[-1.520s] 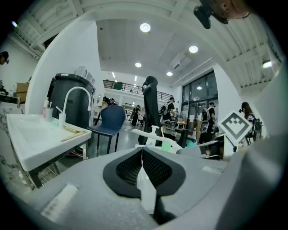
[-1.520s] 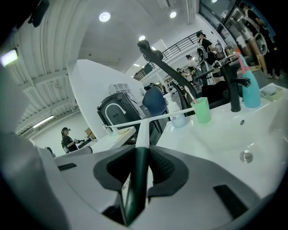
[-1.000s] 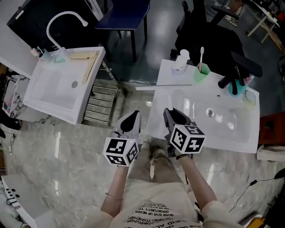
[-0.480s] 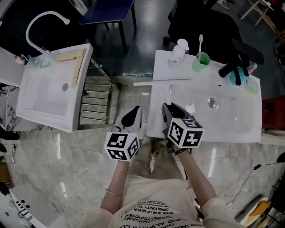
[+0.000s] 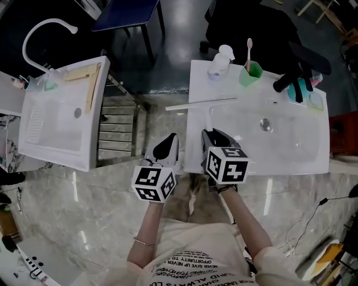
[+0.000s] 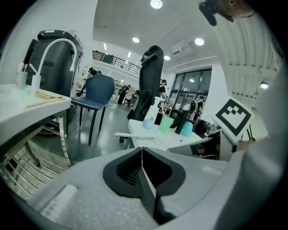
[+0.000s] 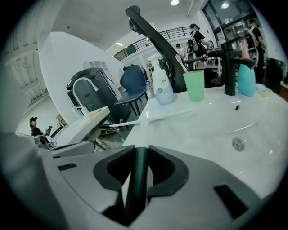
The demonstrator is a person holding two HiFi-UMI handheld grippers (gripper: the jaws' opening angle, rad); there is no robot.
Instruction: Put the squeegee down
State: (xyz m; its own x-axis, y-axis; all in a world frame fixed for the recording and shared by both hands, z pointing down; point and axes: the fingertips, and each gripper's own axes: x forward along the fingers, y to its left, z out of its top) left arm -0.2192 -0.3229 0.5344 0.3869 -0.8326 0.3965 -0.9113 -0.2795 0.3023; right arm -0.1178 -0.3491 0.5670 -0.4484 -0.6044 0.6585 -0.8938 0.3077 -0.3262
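The squeegee (image 5: 201,103) is clamped by its dark handle (image 7: 134,182) between the jaws of the right gripper (image 5: 215,136); in the right gripper view the pads of that gripper (image 7: 137,152) are seen pressed on either side of the handle, and a white stem runs forward from them to the long white blade (image 7: 122,123); in the head view the blade is set crosswise near the back left corner of the white washbasin (image 5: 305,162), with one end carried out past the basin's left edge; whether the blade touches the surface cannot be told. The left gripper (image 5: 168,144) is held just beside the right one, off the basin's left edge and over the marble floor (image 5: 84,212); in the left gripper view its jaws (image 6: 142,150) are seen closed together with nothing between them. Along the back of the washbasin a pump bottle (image 5: 219,60), a green cup (image 5: 251,71) with a toothbrush (image 5: 249,49) in it, a black tap (image 5: 291,80) and a teal cup (image 5: 302,89) are ranged; the drain (image 5: 266,124) is seen in the bowl. A second white sink (image 5: 56,134) with a white gooseneck tap (image 5: 33,32) is placed well apart at the left; a blue chair (image 5: 131,11) is seen behind it.
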